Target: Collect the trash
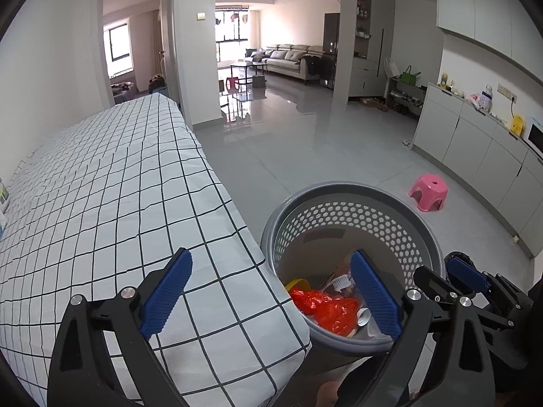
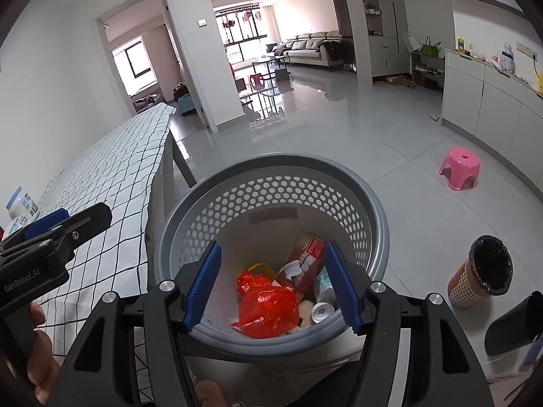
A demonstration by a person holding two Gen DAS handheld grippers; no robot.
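Stretching away on your left, the desk point(image 1: 101, 203) under its white grid-checked cloth is the biggest thing here, with the grey tiled floor point(image 1: 305, 142) running out beyond it toward the sofa. Just beside the desk's near corner stands the grey perforated bin point(image 2: 342, 210), which you see from above in both views.

Your left tongs point(image 1: 271, 296) are spread wide and hold nothing; one blue pad hangs over the cloth, the other over the bin's mouth. Your right tongs point(image 2: 271, 288) are also apart and empty, both pads framing the inside of the bin.

The trash lies at the bottom of the bin: a crumpled red plastic bag point(image 2: 268, 305) in the middle, a red-and-white carton point(image 2: 307, 254) leaning against the wall behind it, a white brush head point(image 2: 292, 268) in front of the carton, a small white bottle point(image 2: 322, 305) to the right, and a yellow piece point(image 2: 263, 268) peeking from behind the bag.

Further right on the floor stands a smaller bin with a black liner point(image 2: 482, 271), well apart from a pink stool point(image 2: 460, 168). At the desk's left edge stand two white jars point(image 2: 22, 207).
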